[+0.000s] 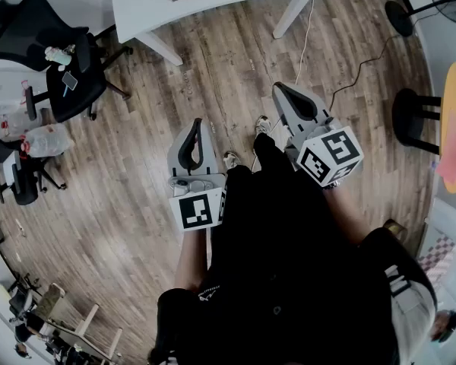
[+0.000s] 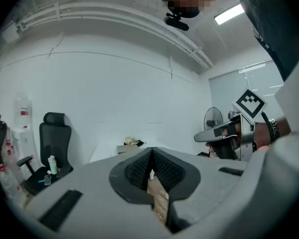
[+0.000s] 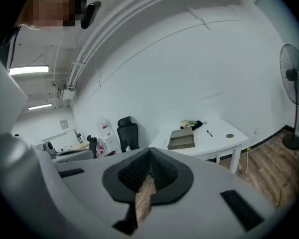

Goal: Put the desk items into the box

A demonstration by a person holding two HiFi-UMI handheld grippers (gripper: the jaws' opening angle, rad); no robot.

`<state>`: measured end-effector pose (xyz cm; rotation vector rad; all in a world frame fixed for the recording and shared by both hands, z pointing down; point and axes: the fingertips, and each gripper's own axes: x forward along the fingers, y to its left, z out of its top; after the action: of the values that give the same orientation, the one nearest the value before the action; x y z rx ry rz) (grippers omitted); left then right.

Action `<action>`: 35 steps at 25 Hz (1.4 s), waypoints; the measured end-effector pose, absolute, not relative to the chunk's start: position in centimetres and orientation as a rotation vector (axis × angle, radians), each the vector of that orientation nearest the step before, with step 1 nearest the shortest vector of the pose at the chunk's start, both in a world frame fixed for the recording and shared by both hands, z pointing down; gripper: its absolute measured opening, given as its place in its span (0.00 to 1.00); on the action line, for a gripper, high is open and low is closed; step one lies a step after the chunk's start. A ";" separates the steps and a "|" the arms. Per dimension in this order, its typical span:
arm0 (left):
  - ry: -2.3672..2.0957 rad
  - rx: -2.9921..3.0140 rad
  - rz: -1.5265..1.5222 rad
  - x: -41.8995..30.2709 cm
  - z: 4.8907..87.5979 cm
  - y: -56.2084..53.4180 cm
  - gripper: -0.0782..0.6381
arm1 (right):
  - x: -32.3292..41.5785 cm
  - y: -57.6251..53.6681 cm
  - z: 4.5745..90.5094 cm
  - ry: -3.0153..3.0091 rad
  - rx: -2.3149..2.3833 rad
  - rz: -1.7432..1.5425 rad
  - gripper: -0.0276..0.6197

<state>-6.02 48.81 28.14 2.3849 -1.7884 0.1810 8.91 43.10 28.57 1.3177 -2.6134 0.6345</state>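
Right gripper view: flat rectangular box [image 3: 182, 139].

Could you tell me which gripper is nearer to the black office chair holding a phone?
Left. In the head view the left gripper is right of the black office chair; the right gripper lies farther right.

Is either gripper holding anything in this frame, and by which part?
Nothing is held: the left gripper and the right gripper are both shut and empty.
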 end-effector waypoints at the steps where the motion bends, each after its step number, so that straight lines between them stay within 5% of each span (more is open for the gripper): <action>1: -1.780 2.366 0.189 -7.7 29.0 49.7 0.12 | 7.5 44.1 28.4 -2.629 1.329 0.617 0.04; 6: -1.750 2.335 0.205 -12.3 31.4 54.1 0.12 | 3.4 49.3 27.3 -2.676 1.339 0.505 0.04; 17: -1.846 2.423 0.139 -8.8 27.0 55.3 0.12 | 5.8 51.0 26.9 -2.717 1.333 0.515 0.04; 35: -2.044 2.335 0.110 0.2 25.4 44.5 0.12 | 18.6 39.9 26.4 -2.775 1.399 0.493 0.04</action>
<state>0.15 44.49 25.37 2.3353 -2.0435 0.1102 18.63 39.85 26.42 1.3992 -2.7750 0.4935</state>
